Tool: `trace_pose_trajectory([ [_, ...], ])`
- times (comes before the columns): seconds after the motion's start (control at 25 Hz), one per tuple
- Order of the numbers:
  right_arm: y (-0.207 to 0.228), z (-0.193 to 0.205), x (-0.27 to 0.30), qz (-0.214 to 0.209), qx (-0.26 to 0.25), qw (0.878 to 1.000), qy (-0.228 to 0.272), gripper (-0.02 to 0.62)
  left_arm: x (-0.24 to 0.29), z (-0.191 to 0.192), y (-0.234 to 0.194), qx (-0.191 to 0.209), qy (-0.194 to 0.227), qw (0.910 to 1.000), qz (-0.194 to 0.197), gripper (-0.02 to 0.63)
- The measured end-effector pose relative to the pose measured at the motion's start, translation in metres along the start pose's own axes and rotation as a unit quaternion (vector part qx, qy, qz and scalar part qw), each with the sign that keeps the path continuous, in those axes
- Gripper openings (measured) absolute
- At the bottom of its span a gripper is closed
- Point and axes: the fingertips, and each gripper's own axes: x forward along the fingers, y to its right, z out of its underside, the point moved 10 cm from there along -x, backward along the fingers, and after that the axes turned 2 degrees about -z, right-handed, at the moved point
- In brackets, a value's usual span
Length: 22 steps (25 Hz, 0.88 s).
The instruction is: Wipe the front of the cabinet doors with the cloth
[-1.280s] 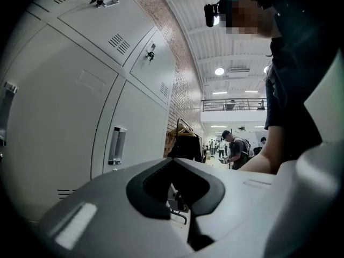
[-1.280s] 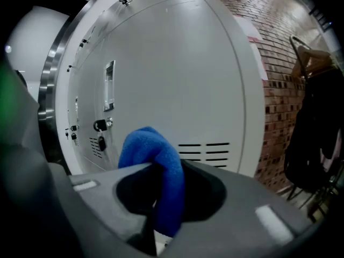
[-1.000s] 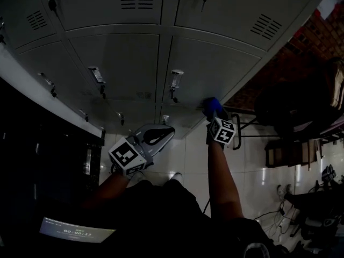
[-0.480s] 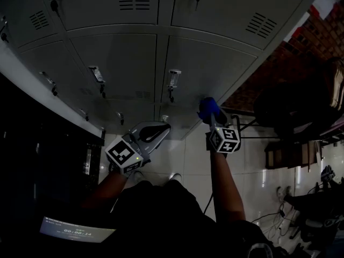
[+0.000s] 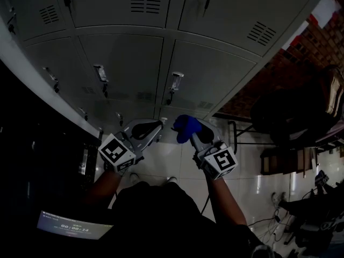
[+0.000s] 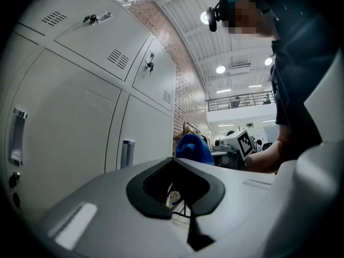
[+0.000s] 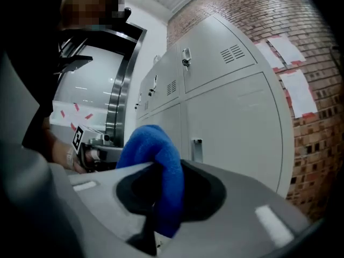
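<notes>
A blue cloth (image 5: 186,127) is bunched in my right gripper (image 5: 192,135), whose jaws are shut on it; in the right gripper view the blue cloth (image 7: 156,168) folds over between the jaws. The cloth hangs a little off the grey cabinet doors (image 5: 207,69), near the bottom row, not touching them. My left gripper (image 5: 152,131) is held beside it to the left, jaws shut with nothing between them. From the left gripper view the blue cloth (image 6: 193,148) shows beyond the jaws, with a grey door (image 6: 70,122) to the left.
The lockers carry small handles (image 5: 174,82) and vent slots (image 5: 145,1). A brick wall (image 5: 301,52) adjoins them on the right. Dark chairs and furniture (image 5: 290,117) stand on the white tiled floor (image 5: 244,160). A dark glass partition (image 5: 37,160) runs along the left.
My right gripper has pulled the blue cloth away from the lower right door, leftward and toward me. The left gripper has shifted slightly left.
</notes>
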Motion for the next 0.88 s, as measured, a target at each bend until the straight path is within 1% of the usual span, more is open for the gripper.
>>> trace_pose_trajectory([
  [0.2, -0.02, -0.006, -0.002, -0.026, -0.008, 1.0, -0.007, 0.069, -0.006, 0.003, 0.002, -0.003, -0.002, 1.0, 0.004, 0.003],
  [0.4, -0.025, -0.004, -0.001, -0.027, 0.004, 1.0, -0.001, 0.069, -0.007, 0.008, 0.003, -0.004, -0.007, 0.9999, 0.01, 0.003],
  [0.56, -0.03, -0.008, 0.001, -0.033, -0.002, 0.999, 0.004, 0.069, -0.008, 0.007, -0.001, -0.006, -0.008, 0.9999, 0.007, 0.003],
  [0.88, -0.031, -0.013, 0.001, -0.029, 0.014, 0.999, 0.015, 0.069, -0.011, 0.005, -0.006, -0.006, -0.005, 1.0, 0.004, 0.003],
])
